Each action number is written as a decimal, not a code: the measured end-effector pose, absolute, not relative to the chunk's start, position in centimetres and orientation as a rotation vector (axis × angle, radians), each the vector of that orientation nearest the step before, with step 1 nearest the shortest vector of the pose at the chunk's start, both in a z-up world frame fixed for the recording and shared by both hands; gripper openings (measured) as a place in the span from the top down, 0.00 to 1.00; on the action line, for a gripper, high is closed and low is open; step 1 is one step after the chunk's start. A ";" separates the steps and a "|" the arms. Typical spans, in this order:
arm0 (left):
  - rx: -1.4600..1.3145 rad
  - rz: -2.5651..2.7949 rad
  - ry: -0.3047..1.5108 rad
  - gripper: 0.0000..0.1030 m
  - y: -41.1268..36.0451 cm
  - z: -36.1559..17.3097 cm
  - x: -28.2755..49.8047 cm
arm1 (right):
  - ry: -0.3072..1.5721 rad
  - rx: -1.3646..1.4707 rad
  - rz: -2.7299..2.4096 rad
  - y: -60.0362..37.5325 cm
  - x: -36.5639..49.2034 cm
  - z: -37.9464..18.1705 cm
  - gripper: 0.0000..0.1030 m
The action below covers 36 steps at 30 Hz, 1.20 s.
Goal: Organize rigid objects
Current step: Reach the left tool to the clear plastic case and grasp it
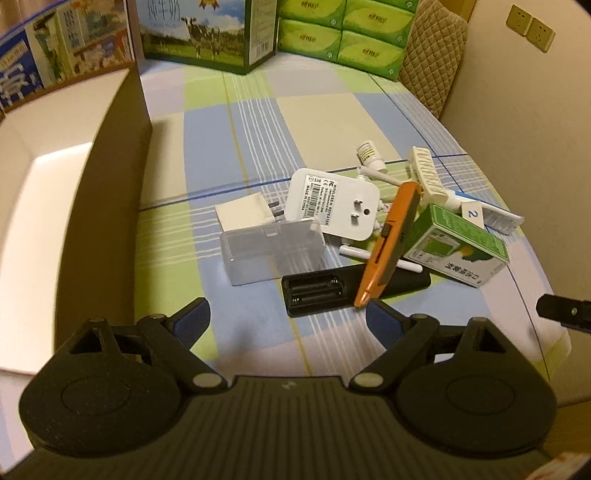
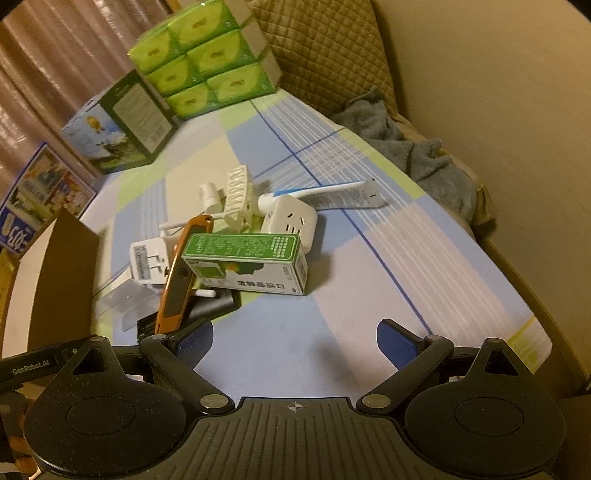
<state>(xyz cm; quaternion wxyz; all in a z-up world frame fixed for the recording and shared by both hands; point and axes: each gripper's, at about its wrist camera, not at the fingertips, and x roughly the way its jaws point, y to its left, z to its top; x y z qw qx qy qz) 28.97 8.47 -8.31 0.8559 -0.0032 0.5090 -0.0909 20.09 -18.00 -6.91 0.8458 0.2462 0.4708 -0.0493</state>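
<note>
Domestic room: checked tablecloth (image 1: 258, 122), tissue packs (image 2: 207, 55) and milk carton (image 1: 207, 33) behind it, quilted chair (image 2: 332, 55) alongside.

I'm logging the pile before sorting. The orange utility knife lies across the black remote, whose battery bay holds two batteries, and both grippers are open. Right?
Not quite: the black remote has an empty battery bay, as the left wrist view shows. The orange utility knife does lie across it, and the left gripper and right gripper are open.

The white plug-in repeater (image 1: 334, 205) reads "WIRELESS-N REPEATER" and "MADE IN CHINA"; a white tag (image 1: 472, 213) shows "2"; the left gripper's arm (image 2: 31, 363) reads "GenRobot.AI"
</note>
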 end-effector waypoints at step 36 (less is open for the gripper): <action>-0.010 0.074 1.030 0.20 7.6 -10.8 33.2 | 1.012 0.520 -0.018 -22.5 27.0 -8.8 0.12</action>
